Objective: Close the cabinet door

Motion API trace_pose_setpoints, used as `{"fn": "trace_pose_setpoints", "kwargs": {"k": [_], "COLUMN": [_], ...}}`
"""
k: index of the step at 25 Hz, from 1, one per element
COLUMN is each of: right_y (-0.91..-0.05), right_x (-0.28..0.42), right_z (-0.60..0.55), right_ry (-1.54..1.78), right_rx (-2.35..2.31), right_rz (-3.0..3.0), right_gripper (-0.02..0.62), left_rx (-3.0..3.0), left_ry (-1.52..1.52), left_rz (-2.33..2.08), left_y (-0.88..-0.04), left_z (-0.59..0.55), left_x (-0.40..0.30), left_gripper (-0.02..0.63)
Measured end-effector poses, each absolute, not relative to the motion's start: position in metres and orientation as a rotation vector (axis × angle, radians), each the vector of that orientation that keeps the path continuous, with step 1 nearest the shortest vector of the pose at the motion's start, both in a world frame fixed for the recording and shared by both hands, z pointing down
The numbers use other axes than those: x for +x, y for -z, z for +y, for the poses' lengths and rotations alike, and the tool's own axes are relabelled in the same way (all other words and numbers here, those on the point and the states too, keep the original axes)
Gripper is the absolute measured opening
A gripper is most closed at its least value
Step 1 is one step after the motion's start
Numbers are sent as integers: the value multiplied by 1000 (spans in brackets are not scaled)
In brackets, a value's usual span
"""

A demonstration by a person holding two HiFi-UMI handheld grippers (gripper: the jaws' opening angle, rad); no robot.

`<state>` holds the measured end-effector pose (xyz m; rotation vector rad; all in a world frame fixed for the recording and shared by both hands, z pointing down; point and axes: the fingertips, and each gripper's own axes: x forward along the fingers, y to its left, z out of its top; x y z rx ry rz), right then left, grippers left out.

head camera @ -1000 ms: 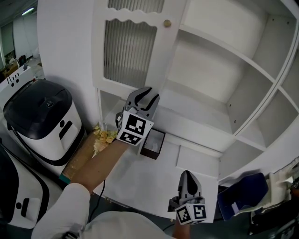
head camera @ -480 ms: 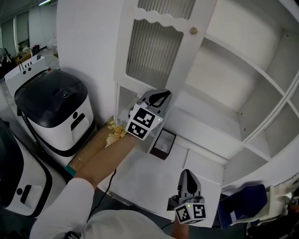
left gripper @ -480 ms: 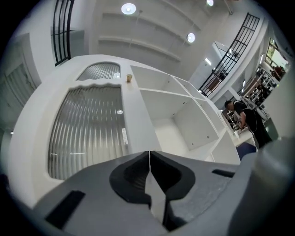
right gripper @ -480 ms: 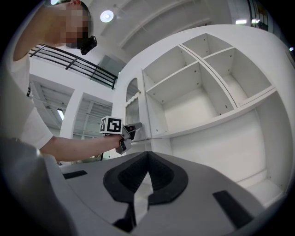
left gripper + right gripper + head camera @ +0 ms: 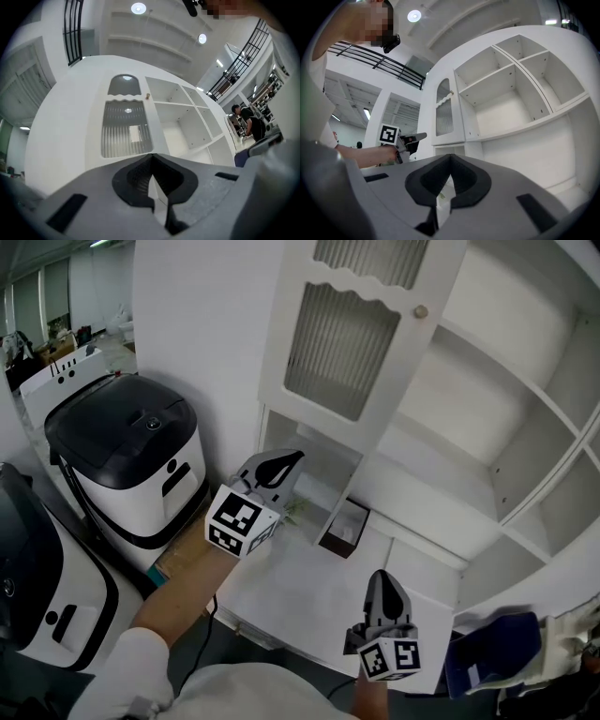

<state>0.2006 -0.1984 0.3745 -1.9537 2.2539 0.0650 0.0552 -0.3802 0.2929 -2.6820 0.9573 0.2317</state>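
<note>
Bright white room, with a tall white wooden cabinet [image 5: 441, 418] of bare open shelves filling the right side. At its left column, white-framed cabinet door with a ribbed glass panel [image 5: 342, 348]: stands swung open, small brass knob [image 5: 421, 311] at the upper right of its frame. Below the door's bottom edge and apart from it, left gripper [image 5: 292, 457]: jaws just closed together, nothing between them. Lower down, over the white cabinet ledge [image 5: 300, 601], right gripper [image 5: 382, 576]: jaws shut too and empty, pointing toward the shelves. Between the two grippers, small dark box [image 5: 343, 529] on the ledge. Left of the cabinet, white appliance with a black lid [image 5: 127, 451].
</note>
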Motion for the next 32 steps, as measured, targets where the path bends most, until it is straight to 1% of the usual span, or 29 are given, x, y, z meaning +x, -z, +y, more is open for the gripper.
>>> {"fn": "trace_pose_setpoints", "kwargs": {"k": [5, 9, 17, 27, 32], "right_y": [-372, -371, -357, -349, -352], "right_x": [188, 171, 180, 234, 261], "right_z": [-203, -214, -212, -184, -161], "right_ry": [-99, -208, -221, -255, -231], "right_rx": [-1942, -1931, -1956, -2145, -2238], "right_rz": [2290, 2373, 2284, 2132, 2053], "right_gripper": [0, -2, 0, 0, 0], "left_rx": [-2679, -2668, -2568, -2526, -2511], "left_ry": [-258, -263, -287, -313, -432], "left_rz": [1041, 1100, 1289, 1455, 1614], "left_y": [-302, -315, -311, -330, -351], "left_z": [-347, -321, -280, -239, -217], "left_x": [-20, -60, -151, -205, -228], "left_gripper": [6, 6, 6, 6, 6]}}
